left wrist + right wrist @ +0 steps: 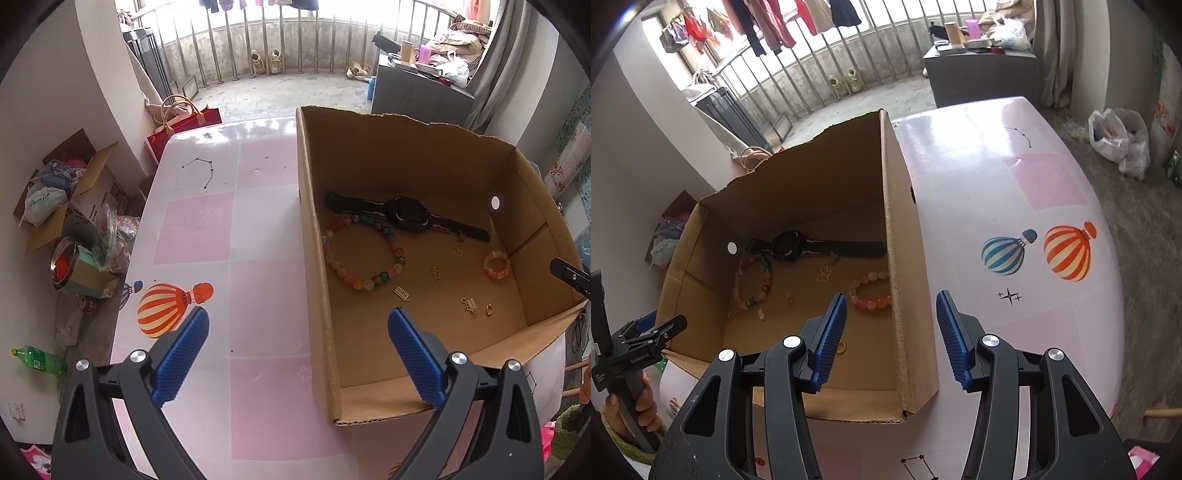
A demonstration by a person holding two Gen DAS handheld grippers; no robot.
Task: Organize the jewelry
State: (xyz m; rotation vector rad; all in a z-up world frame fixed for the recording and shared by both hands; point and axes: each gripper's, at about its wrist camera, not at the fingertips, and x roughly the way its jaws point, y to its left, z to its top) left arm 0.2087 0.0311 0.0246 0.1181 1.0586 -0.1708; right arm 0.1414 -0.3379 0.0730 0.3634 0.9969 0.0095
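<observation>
While both hang empty, left tongs (297, 325) and right tongs (891, 310) gape wide.

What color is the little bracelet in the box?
The little bracelet has pink and orange beads, seen best in the right wrist view.

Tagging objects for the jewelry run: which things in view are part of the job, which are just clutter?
Job:
cardboard box
black watch
large bead bracelet
small pink bracelet
gold ring
gold charms
left gripper and right gripper, both open

Clutter:
green bottle
red gift bag
metal pot
white plastic bag
</observation>
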